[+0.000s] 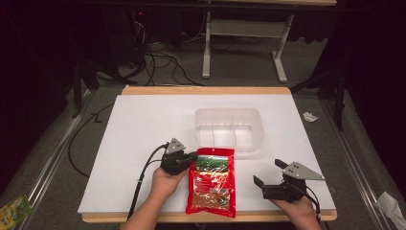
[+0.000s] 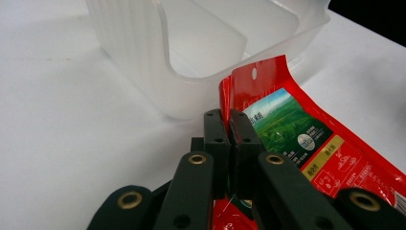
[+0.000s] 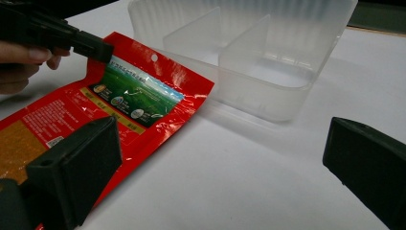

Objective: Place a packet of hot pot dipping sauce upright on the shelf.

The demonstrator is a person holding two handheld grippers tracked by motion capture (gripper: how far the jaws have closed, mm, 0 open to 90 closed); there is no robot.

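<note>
Glossy red foil makes up the flat snack pouch (image 1: 211,182) lying low in the centre of the high view, a long rectangle with a green landscape panel near its top, a punched hang hole and a clear window showing orange-brown contents toward its lower end. Its top edge sits just below the translucent plastic bin (image 1: 230,128), a frosted, rounded-corner box with ribbed walls and two thin dividers splitting it into three compartments. Both rest on a matte white board (image 1: 143,129) laid over a wooden table (image 1: 206,90).

At centre-left of the high view, the left gripper (image 1: 193,157) has its black jaws pressed together on the pouch's upper left corner; in the left gripper view the shiny film is pinched between them and curls up slightly beside the bin's curved wall. The left hand (image 1: 165,182) holds the tool from below.

At lower right of the high view, the right gripper (image 1: 268,171) rests in the right hand (image 1: 299,207), jaws spread wide with nothing between them, well apart from the pouch. Dark cables (image 1: 163,62) snake over grey carpet at the upper centre.
</note>
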